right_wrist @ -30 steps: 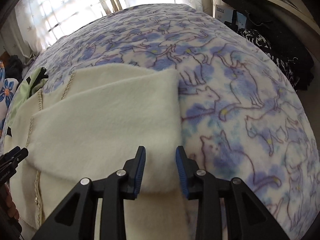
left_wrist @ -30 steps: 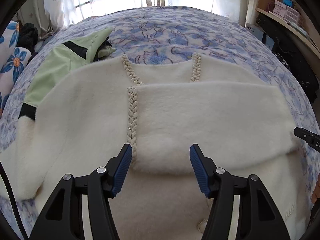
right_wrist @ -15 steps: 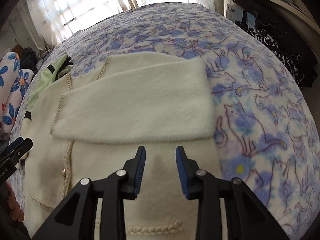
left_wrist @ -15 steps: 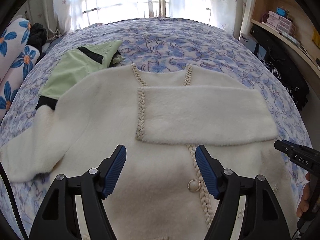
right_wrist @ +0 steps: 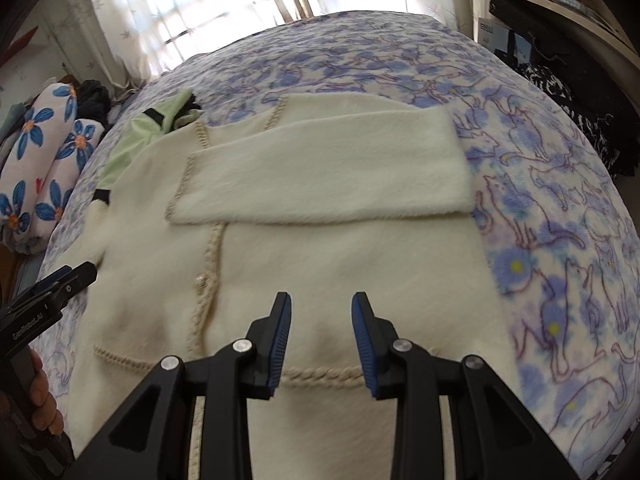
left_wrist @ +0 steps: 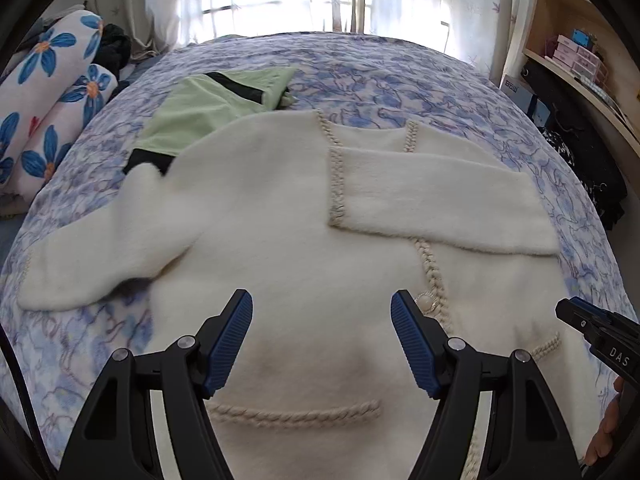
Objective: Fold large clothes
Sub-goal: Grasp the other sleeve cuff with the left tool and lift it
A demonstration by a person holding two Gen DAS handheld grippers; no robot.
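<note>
Left claw: my left claw (left_wrist: pixel 322 340) hangs over the lower body of the cream cardigan (left_wrist: pixel 280 240), pads apart with nothing between them; the jaws have just been opening wider.
Right claw: my right claw (right_wrist: pixel 320 340) sits over the hem at the lower centre of its frame, jaws a narrow gap apart, empty, not touching the fleece.
What changed: a second ago both claws were close over the folded sleeve (right_wrist: pixel 320 176); now they have drawn back toward the hem, and far more of the garment shows in both views.
Cardigan: it lies flat, front up, on the cat-print bed (right_wrist: pixel 560 200), filling the middle of both frames.
Folded sleeve: laid across the chest, its cuff at the braided placket; it stays put with no claw on it.
Other sleeve: the spread sleeve (left_wrist: pixel 100 264) reaches out to the left edge of the left view, unfolded.
Neighbour: a green garment (left_wrist: pixel 200 108) lies partly under the cardigan's shoulder, upper left.
Meaning: I judge one sleeve fold done and released; the spread sleeve is the likely next grab.
</note>
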